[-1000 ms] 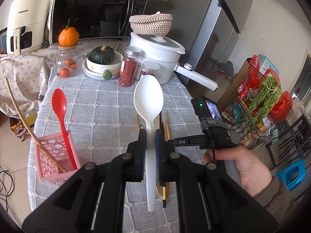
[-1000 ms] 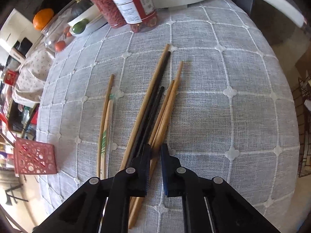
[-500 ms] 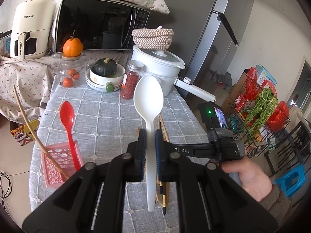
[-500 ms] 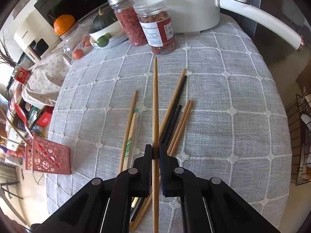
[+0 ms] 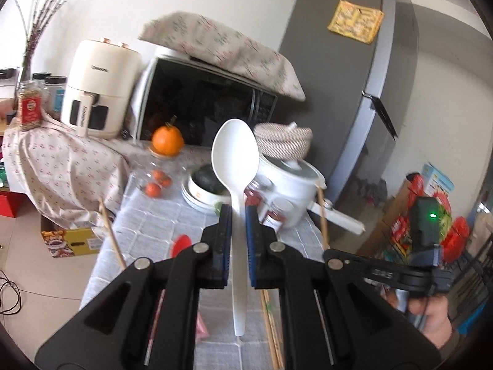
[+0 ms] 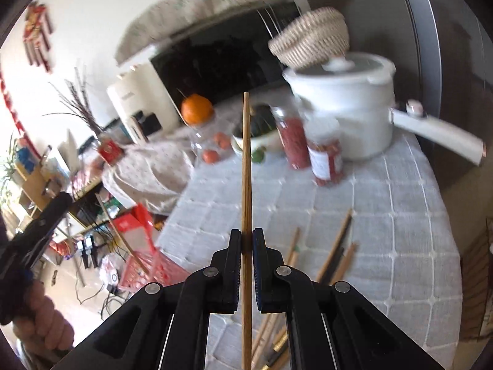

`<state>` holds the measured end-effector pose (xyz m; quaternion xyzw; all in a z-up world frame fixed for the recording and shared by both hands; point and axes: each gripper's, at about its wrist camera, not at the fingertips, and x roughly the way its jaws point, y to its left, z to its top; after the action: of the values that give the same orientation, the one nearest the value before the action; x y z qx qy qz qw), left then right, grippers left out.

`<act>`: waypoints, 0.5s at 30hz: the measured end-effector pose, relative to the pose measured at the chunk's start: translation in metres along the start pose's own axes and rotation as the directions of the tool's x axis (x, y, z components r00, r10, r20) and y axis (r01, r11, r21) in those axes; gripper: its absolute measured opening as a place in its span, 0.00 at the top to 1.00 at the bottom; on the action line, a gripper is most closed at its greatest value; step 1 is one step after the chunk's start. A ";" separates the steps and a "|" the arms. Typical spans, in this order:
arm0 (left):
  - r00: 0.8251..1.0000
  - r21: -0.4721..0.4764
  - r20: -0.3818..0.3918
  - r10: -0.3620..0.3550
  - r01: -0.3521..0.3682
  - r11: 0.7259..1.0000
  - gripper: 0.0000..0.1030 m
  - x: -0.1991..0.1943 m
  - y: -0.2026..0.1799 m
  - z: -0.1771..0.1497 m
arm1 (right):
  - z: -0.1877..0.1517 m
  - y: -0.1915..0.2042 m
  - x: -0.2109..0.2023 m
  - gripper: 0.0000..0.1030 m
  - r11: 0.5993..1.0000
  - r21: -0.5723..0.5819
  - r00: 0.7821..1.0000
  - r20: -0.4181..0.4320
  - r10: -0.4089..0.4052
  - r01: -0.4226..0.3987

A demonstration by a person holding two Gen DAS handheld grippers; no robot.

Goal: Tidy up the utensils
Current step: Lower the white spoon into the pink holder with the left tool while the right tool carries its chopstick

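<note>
Both grippers have risen, left fingers (image 5: pixel 238 240) clamping the white spoon (image 5: pixel 235 166), right fingers (image 6: pixel 246 246) clamping an upright chopstick (image 6: pixel 246 166).

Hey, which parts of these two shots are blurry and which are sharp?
Left wrist view: the white spoon in the left tongs is sharp, the microwave behind is smeared. Right wrist view: the chopstick in the right tongs is crisp, while the jars and white pot are motion-blurred.

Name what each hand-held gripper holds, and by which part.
Left hand-held gripper: white spoon, by its handle below the bowl. Right hand-held gripper: one wooden chopstick, around mid-length.
</note>
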<state>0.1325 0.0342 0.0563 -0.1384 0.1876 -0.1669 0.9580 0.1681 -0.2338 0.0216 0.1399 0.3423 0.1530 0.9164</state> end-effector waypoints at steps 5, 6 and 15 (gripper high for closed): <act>0.997 -0.017 0.067 0.024 -0.023 1.000 0.90 -0.001 0.015 -0.003 | 0.003 0.019 -0.016 0.93 0.998 -0.038 0.993 0.102 0.052 -0.048; 0.997 -0.018 0.074 0.032 -0.031 0.999 0.90 0.001 0.019 -0.006 | 0.004 0.022 -0.018 0.93 0.997 -0.044 0.991 0.117 0.063 -0.059; 0.990 0.006 0.111 0.090 -0.091 0.996 0.90 0.015 0.035 -0.026 | -0.003 0.048 -0.018 0.93 0.990 -0.095 0.979 0.169 0.116 -0.101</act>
<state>0.1442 0.0550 0.0172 -0.1335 0.1394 -0.1163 0.9743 0.1445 -0.1960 0.0470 0.1316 0.2458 0.2046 0.9383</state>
